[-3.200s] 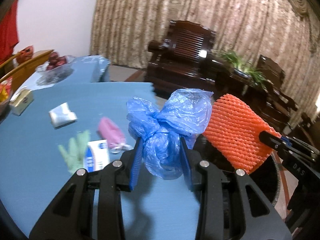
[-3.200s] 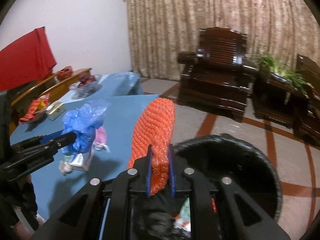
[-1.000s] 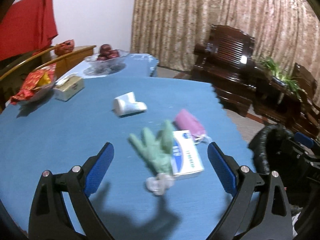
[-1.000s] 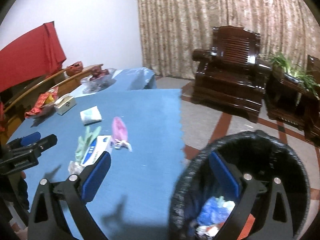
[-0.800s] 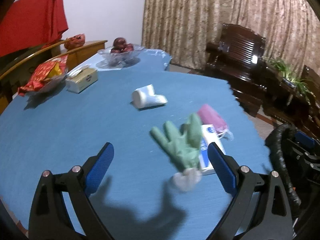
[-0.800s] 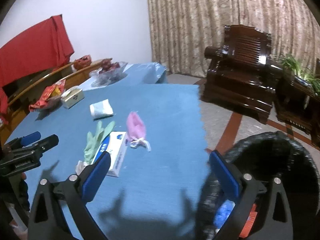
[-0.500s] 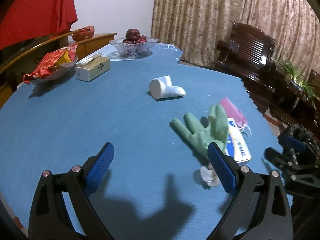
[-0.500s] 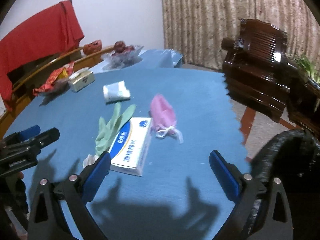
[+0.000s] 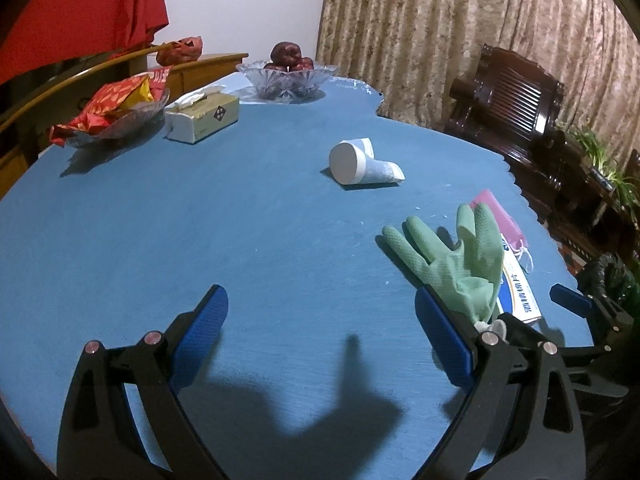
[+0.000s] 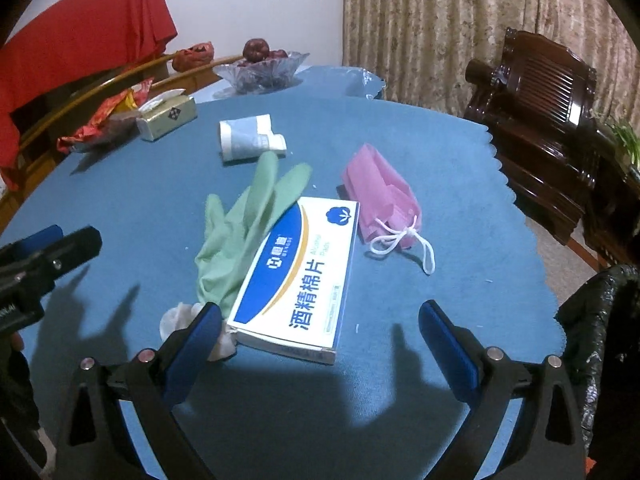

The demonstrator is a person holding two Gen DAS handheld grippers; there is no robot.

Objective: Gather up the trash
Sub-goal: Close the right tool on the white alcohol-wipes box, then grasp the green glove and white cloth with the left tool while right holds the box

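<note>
Both grippers spread wide, empty: left gripper (image 9: 320,338), right gripper (image 10: 320,340) above the alcohol pad box (image 10: 298,276). Green rubber glove (image 10: 244,228) touches box; pink mask (image 10: 380,204) just beside, on the blue table (image 10: 460,184).

A pale green glove (image 10: 244,236) lies left of a white box (image 10: 298,276) with a blue-and-gold swoosh, and a pink mask (image 10: 380,200) lies right. The tablecloth (image 10: 400,128) is plain blue, and far off hang beige patterned curtains (image 10: 440,12).
</note>
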